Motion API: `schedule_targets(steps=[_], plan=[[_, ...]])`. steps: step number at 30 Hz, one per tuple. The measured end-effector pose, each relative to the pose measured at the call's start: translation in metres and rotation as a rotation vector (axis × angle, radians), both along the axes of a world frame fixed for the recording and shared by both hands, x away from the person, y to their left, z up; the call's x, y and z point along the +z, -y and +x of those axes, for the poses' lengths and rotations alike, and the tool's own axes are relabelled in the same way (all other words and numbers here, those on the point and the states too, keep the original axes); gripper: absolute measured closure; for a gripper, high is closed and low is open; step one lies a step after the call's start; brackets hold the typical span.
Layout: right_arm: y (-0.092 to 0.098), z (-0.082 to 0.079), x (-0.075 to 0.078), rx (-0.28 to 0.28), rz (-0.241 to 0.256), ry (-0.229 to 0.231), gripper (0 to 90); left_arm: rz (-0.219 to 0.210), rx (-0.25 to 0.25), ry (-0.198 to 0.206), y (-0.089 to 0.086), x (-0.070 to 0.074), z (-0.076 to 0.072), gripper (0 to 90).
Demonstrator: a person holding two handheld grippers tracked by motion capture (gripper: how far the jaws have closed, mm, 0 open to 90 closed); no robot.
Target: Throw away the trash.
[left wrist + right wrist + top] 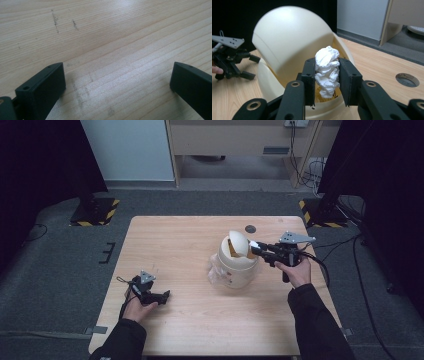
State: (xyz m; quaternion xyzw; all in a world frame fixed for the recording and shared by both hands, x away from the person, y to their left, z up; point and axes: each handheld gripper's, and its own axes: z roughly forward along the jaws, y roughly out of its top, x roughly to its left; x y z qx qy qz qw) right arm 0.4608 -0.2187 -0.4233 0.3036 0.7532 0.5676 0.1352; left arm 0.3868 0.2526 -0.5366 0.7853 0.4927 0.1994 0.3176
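Note:
A cream bin [235, 262] with a domed swing lid [289, 37] stands right of the table's middle. The lid is tipped, showing a gap on its right. My right gripper [256, 247] [327, 75] is shut on a crumpled white paper wad [327, 68] and holds it at the rim of the bin's opening. My left gripper [162, 296] [117, 82] rests low over the bare wood near the front left, open, with nothing between its jaws. The right gripper view shows the left gripper [247, 66] beyond the bin.
The wooden table [175, 240] has a round cable hole [250, 228] behind the bin. Clear plastic bag [216, 271] bulges out at the bin's left side. Dark stands and cables sit on the floor around the table.

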Motion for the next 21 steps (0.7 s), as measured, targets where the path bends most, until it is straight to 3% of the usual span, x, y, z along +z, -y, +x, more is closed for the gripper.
schedule_targets(steps=[13, 21], plan=[[-0.0071, 0.0018, -0.0066, 0.013, -0.044, -0.019, 65.4, 0.000, 0.000, 0.000, 0.0000, 0.0000, 0.0000, 0.0], [-0.0082, 0.0027, -0.0071, 0.013, -0.038, -0.028, 55.0, 0.000, 0.000, 0.000, 0.0000, 0.0000, 0.0000, 0.0]])
